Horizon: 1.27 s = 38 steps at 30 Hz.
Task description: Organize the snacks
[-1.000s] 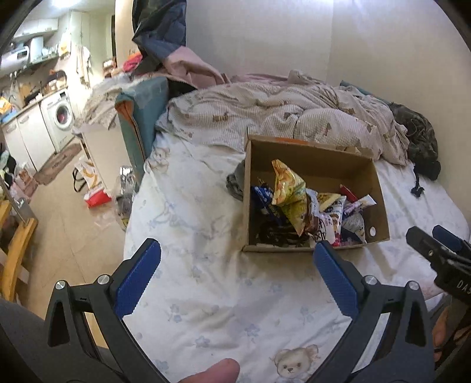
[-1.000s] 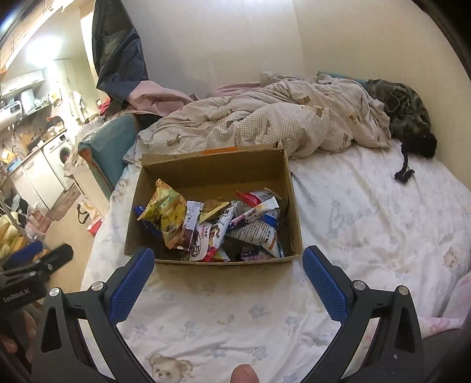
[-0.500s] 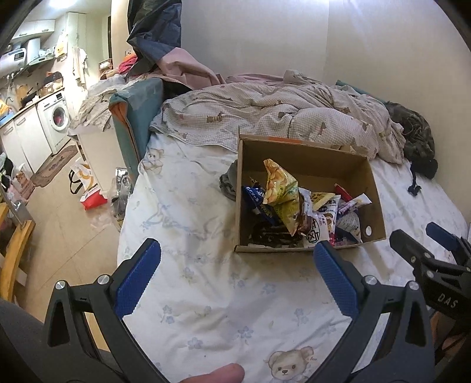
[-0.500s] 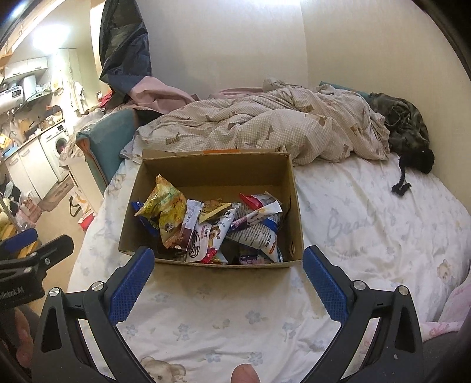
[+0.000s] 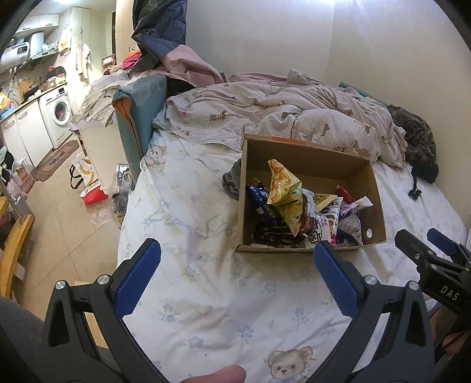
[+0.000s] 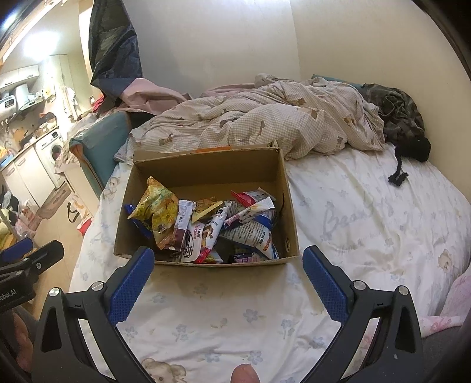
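Two gaping grippers, "DAS" on right gripper (image 5: 435, 250), above cardboard box (image 6: 290, 212).

Warm, yellowish indoor light fills the room, brightest toward the kitchen end at upper left, where a ceiling lamp (image 6: 17, 17) blows out to white. The bedsheet (image 5: 206, 294) is evenly lit, with only soft shadows, and the inside of the cardboard box (image 6: 206, 173) stays dim along its walls. Both views are sharp at centre. The fisheye bends the walls and bed, and black vignetting darkens the corners.
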Available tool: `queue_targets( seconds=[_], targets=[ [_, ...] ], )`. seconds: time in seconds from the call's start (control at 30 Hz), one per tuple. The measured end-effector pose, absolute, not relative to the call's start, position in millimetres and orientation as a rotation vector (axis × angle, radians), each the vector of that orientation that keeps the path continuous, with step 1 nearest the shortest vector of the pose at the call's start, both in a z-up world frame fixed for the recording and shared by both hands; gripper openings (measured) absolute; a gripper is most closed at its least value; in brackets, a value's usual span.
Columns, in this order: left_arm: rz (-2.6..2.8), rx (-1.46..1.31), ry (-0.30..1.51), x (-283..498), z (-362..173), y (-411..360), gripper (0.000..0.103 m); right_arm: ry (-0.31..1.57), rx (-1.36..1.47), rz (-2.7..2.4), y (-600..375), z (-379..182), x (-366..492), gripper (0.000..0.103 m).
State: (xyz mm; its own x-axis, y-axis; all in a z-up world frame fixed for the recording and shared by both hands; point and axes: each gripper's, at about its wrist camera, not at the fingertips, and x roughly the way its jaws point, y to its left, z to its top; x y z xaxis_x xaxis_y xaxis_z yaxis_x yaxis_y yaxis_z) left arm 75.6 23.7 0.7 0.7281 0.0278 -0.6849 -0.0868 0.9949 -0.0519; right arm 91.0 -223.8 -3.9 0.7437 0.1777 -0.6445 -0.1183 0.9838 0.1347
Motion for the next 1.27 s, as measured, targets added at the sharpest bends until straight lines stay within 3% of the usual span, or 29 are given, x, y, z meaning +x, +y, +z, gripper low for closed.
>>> queue_targets(
  seconds=[1.27],
  targets=[
    [0.064, -0.103, 0.760, 75.0, 0.0, 25.8, 0.103, 0.719, 0.091, 0.165, -224.6, -3.8, 91.8, 0.103]
  ],
)
